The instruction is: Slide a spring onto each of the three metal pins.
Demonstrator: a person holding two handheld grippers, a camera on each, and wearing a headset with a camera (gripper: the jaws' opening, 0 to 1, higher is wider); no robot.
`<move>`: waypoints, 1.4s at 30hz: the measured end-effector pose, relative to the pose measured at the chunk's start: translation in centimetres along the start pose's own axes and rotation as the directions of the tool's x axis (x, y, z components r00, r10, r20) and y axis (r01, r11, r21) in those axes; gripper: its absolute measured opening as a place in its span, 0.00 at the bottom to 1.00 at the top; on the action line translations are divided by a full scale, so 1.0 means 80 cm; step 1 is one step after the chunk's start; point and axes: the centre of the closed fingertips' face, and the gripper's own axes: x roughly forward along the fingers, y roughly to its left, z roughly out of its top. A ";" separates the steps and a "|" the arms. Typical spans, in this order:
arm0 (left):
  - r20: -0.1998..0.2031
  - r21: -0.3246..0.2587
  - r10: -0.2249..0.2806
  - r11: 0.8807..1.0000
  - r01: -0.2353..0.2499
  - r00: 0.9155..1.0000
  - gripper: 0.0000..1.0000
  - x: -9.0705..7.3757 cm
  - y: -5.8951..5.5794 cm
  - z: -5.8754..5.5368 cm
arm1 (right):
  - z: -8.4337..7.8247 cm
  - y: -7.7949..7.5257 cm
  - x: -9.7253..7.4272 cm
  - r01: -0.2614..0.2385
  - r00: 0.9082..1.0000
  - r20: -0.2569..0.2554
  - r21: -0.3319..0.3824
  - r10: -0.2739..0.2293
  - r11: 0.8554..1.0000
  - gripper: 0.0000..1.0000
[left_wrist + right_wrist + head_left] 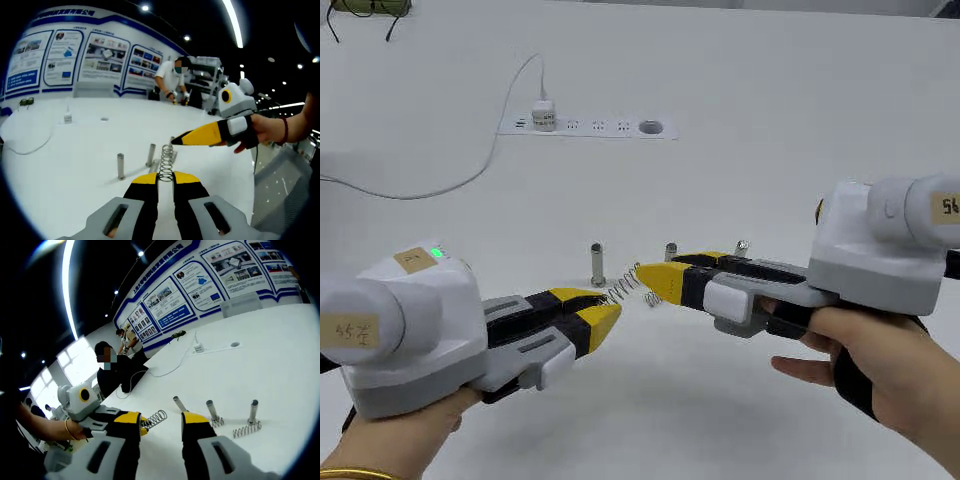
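White workbench (770,170) with three metal pins (671,250) standing upright in a row, which serves as the landmark here. The left gripper (605,312) reaches in from the near left of the row. Its yellow-tipped jaws are clenched on one end of the held spring (623,285), whose free end slants up and away, just clear of the leftmost pin. In the left gripper view the same coil (166,160) rises from between that gripper's (166,176) pinching tips. The right gripper (653,278) comes in from the right, in front of the row, its tip close to the free end of the held spring but not touching it. In the right gripper view its (164,416) jaws stand apart, released, with nothing between them. A loose spring (247,429) lies flat on the bench at the foot of the end pin. A second coil (217,422) sits at the base of the middle pin; whether it is around or beside that pin cannot be told. Well beyond the row lies a power strip (590,127) with a white charger (544,113) plugged in.
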 end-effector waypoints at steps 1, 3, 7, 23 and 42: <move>0.004 -0.004 0.000 1.000 0.000 1.000 0.10 -0.001 -0.001 0.001 | 0.000 0.000 0.001 0.000 1.000 0.001 0.007 0.000 1.000 0.33; 0.013 -0.008 -0.004 1.000 0.004 1.000 0.10 -0.002 -0.003 0.002 | -0.001 0.002 0.002 -0.008 1.000 0.006 0.029 0.008 1.000 0.31; 0.041 -0.024 -0.013 1.000 0.014 0.999 0.10 -0.003 -0.007 0.008 | -0.002 0.006 0.005 -0.028 1.000 0.013 0.057 0.027 0.998 0.29; 0.095 -0.028 -0.052 0.998 0.054 0.994 0.10 -0.008 -0.020 0.026 | 0.009 0.023 0.005 -0.124 0.991 0.075 0.205 0.111 0.971 0.20; 0.048 0.037 -0.041 0.999 0.039 0.998 0.10 -0.009 -0.021 0.024 | 0.011 0.037 0.005 -0.176 0.984 0.069 0.238 0.164 0.955 0.11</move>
